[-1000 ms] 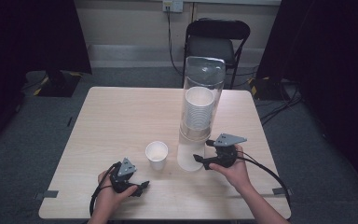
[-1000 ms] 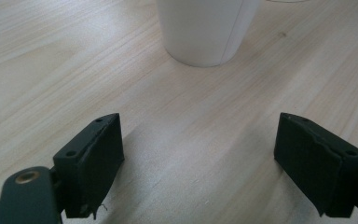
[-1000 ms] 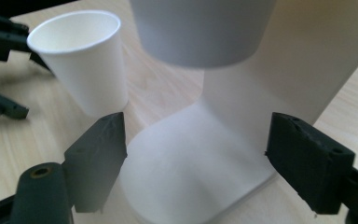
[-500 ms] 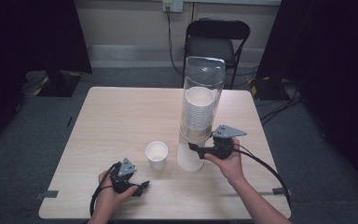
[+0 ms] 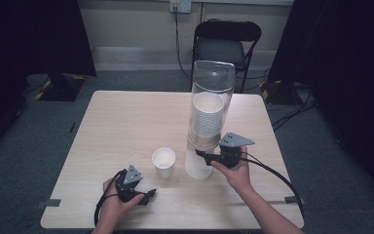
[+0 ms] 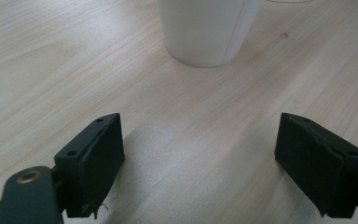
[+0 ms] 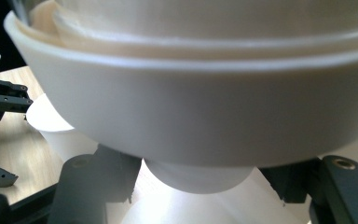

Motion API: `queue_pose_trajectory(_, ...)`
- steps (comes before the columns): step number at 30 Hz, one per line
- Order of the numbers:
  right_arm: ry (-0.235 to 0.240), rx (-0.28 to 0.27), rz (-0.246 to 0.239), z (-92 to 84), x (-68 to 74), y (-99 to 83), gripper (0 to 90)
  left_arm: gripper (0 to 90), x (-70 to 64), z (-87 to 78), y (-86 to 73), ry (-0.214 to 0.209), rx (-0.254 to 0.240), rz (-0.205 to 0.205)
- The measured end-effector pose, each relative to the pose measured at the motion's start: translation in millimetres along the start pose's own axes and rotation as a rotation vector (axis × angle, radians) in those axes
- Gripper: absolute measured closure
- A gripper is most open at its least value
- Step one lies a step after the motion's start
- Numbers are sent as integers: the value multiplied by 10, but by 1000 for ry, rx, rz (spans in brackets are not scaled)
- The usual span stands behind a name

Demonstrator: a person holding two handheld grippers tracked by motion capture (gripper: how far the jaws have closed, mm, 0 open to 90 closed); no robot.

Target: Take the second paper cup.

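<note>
Room: grey carpet floor, dark curtains at both sides, one black folding chair (image 5: 226,44) behind the tabletop.
Tabletop (image 5: 126,122): one, pale wood grain.
Dispenser (image 5: 212,95): one clear tube, upright right of centre, holding a stack of white cups whose number I cannot tell.
Loose cup (image 5: 163,161): one, upright, just left of the dispenser's base.
Right tool (image 5: 205,156): jaws have just been closing, now clamped on the bottom cup (image 7: 198,177) under the dispenser.
Left tool (image 5: 148,195): jaws wide apart, holding nothing, resting near the front edge.
</note>
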State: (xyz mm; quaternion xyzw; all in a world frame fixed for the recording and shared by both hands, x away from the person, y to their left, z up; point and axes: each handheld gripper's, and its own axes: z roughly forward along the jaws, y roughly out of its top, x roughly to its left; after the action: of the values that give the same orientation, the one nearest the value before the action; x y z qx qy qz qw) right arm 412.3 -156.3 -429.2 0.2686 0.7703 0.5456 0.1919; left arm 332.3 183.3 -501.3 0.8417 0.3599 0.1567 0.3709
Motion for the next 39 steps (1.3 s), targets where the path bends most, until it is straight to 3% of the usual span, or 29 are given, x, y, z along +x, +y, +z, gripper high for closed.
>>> queue_pose_trajectory(19, 14, 36, -27, -8, -24, 10, 367, 152, -7, -1, -3, 2, -2, -4)
queue_pose_trajectory(21, 17, 67, -27, 10, -30, -33, 368, 152, -6, -1, -2, 3, -1, -4)
queue_pose_trajectory(22, 1, 150, -49, 48, -25, -131, 368, 152, -6, -1, -2, 3, -1, -5)
queue_pose_trajectory(23, 18, 129, -12, 64, -28, -242, 369, 152, -7, 0, -2, 3, -1, -5)
queue_pose_trajectory(25, 32, 110, 15, 5, -17, -258, 367, 151, -7, 0, -2, 3, -1, -5)
queue_pose_trajectory(27, 38, 114, 1, 2, -26, -255, 367, 151, -8, 0, -2, 3, -2, -6)
queue_pose_trajectory(35, 32, 98, 19, 17, -21, -270, 362, 152, -13, -3, -1, 9, 0, -8)
queue_pose_trajectory(39, 43, 88, 8, -29, -32, -256, 311, 152, -19, -2, -3, 11, -4, -14)
